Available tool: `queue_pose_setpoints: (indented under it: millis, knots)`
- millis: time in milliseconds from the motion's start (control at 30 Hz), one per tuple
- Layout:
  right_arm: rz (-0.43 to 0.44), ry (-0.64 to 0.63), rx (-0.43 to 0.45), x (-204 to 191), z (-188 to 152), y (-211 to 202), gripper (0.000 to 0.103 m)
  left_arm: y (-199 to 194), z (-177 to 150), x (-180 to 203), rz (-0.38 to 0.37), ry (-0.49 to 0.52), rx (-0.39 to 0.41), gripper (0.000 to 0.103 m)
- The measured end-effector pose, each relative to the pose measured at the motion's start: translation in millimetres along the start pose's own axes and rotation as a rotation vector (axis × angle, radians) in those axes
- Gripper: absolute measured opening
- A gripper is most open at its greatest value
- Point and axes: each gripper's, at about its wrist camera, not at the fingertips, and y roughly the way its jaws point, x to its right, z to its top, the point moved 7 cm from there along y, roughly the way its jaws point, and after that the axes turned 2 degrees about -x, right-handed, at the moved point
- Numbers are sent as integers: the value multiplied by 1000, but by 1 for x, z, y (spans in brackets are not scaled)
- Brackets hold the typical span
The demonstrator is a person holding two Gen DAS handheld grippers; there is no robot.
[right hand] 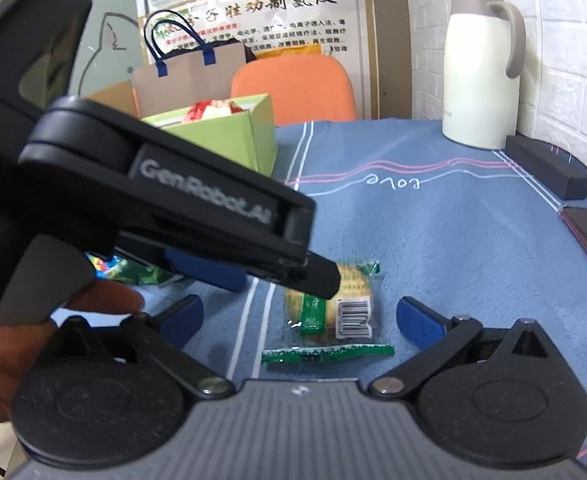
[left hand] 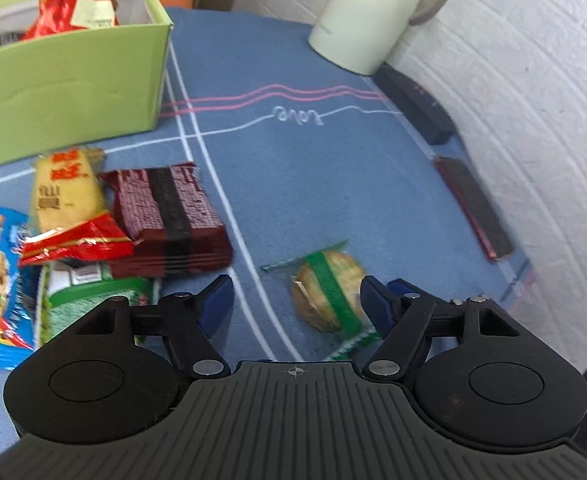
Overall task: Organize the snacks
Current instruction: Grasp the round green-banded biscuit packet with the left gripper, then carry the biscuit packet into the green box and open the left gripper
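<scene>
A: Where is the biscuit pack [left hand: 327, 294] against the left gripper [left hand: 295, 300]?

B: On the blue cloth [left hand: 301, 184], just ahead of the fingers and off to their right. The right pad [left hand: 373, 300] sits at its edge or over it; I cannot tell if they touch. The gap's middle falls on bare cloth left of the pack.

A: Fingers?

B: Spread wide, holding nothing. The right gripper [right hand: 299, 320] is also wide and empty.

A: Which is nearer?

B: Hard to call. In the right wrist view the biscuit pack [right hand: 333, 306] lies ahead, roughly midway between that gripper's pads, while the left gripper's [right hand: 321, 276] tip hangs over the pack's far end. Both are close; the left looks lower, I judge.

A: Long axis?

B: From the left view it runs away from the camera, slanting slightly left, with the green band along it. So the fingers would close across the short width, which suits a grasp, once shifted right.

A: And the goal?

B: Probably the green box [left hand: 69, 76], far left, already holding a red pack [left hand: 73, 10]. More snacks [left hand: 133, 216] lie in front of it.
</scene>
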Motion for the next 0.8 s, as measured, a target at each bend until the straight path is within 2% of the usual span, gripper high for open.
queue_pose_setpoints:
  millis: [167, 433, 467, 500, 533, 567, 600, 633, 700, 800]
  knots:
    - [-48, -92, -12, -10, -5, 8, 102, 5, -2, 3, -2, 24, 0, 56]
    - [-34, -65, -3, -8, 0, 13, 102, 9, 0, 4, -13, 34, 0, 57]
    - [-43, -79, -2, -8, -1, 13, 100, 9, -1, 5, -13, 41, 2, 57]
    - [-51, -95, 8, -10, -2, 11, 96, 9, -2, 7, -17, 55, 4, 50]
    - [-41, -92, 22, -12, -1, 7, 80, 10, -3, 10, -30, 73, 7, 40]
    - [-75, -83, 26, -14, -2, 1, 64, 11, -5, 12, -52, 87, 7, 28]
    - [-91, -74, 24, -11, -2, -3, 60, 10, -7, 13, -51, 92, 18, 28]
    - [-98, -59, 24, -9, -2, -7, 57, 8, -9, 13, -62, 93, 19, 26]
    - [-97, -39, 23, -9, -3, -15, 56, 2, -10, 12, -80, 76, 21, 16]
    - [-114, -66, 58, -23, 10, -25, 56, -16, -5, 7, -123, 50, 46, 15]
